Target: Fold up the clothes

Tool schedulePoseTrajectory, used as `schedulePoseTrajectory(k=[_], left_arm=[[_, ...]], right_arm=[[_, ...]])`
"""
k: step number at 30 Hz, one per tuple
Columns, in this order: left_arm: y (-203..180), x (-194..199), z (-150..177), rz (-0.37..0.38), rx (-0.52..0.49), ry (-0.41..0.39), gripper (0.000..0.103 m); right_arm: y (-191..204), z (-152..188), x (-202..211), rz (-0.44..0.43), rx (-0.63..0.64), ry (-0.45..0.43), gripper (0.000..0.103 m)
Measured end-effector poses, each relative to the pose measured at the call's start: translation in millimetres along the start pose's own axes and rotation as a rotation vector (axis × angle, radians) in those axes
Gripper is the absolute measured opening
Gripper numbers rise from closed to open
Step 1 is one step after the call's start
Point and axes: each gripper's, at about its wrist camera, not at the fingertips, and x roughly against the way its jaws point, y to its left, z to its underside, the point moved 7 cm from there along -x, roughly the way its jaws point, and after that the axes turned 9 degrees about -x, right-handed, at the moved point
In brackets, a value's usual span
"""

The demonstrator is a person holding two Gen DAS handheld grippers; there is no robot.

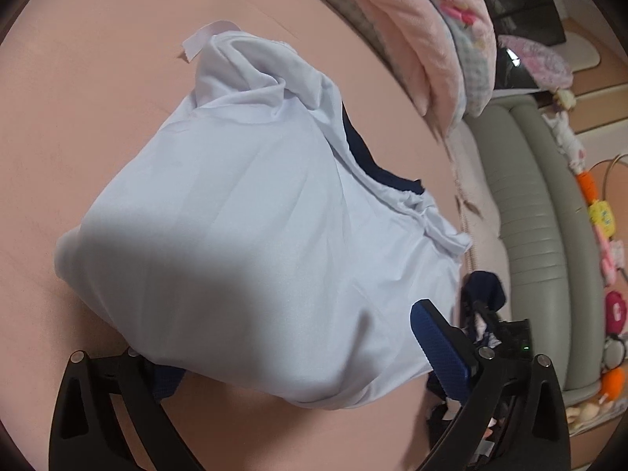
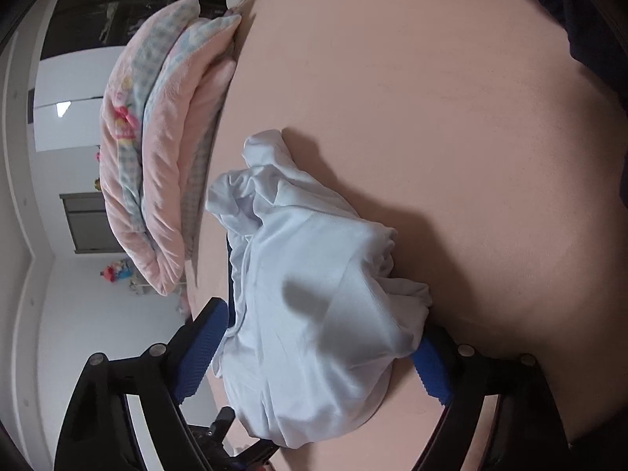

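The pale blue garment [image 2: 314,294] lies bunched on the pink bed sheet [image 2: 431,117], stretching away between the spread, unclenched fingers of the right gripper [image 2: 314,357], while the left gripper [image 1: 298,357] also straddles it, not pinching.

Pale blue-white garment [image 1: 255,212] showing navy trim, lying on plain pink sheet [image 1: 98,117]; far folded blanket [image 2: 157,165] showing pink with blue check; pads [image 2: 200,353] showing blue.
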Motion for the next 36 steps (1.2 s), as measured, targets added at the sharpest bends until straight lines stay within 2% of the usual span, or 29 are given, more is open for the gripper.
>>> schedulePoseTrajectory(k=[2,4,7,9,12,13,15,19,22,26,29,31,33,36], left_arm=[[3.1,2.4,-1.6,0.039,0.028,-0.004,0.102],[5.1,3.8,-3.4,0.069,0.060,-0.006,0.102],[7.7,5.2,-4.2,0.073,0.101,-0.019,0.097],[8.8,6.3,-2.3,0.045,0.112,-0.035,0.089],[9.1,7.5,1.8,-0.006,0.089,-0.053,0.071],[9.9,8.3,2.9,-0.023,0.076,-0.057,0.067],[13.7,9.6,4.7,-0.074,0.054,-0.060,0.041],[17.1,10.0,5.5,-0.144,-0.011,-0.065,0.028],[8.4,7.5,6.5,-0.232,-0.115,-0.061,0.026],[-8.4,1.8,14.0,-0.421,-0.346,-0.051,0.025],[-26.4,-4.4,25.2,-0.606,-0.565,-0.067,0.025],[-33.2,-6.9,31.0,-0.682,-0.644,-0.082,0.025],[-35.3,-8.1,33.7,-0.719,-0.672,-0.092,0.025],[-29.8,-4.6,30.7,-0.689,-0.617,-0.096,0.024]], right_arm=[[-3.0,-0.2,1.2,0.012,0.002,-0.001,0.082],[-6.5,1.0,2.3,0.046,0.018,-0.014,0.071],[-9.3,5.6,3.6,0.113,0.095,-0.054,0.048],[-13.4,7.5,5.3,0.137,0.139,-0.077,0.032],[-19.7,5.9,7.3,0.111,0.129,-0.082,0.023],[-21.2,5.4,7.6,0.107,0.124,-0.080,0.023],[-19.3,5.8,6.7,0.126,0.135,-0.077,0.023],[-9.0,12.8,4.5,0.235,0.248,-0.102,0.023],[4.1,24.6,-1.1,0.371,0.434,-0.144,0.023],[22.5,46.1,-13.2,0.582,0.729,-0.228,0.025],[28.3,56.4,-17.7,0.665,0.845,-0.286,0.025],[31.5,61.9,-18.5,0.704,0.893,-0.327,0.025],[36.9,70.5,-23.0,0.759,0.978,-0.368,0.023],[42.6,79.9,-27.0,0.817,1.069,-0.415,0.022]])
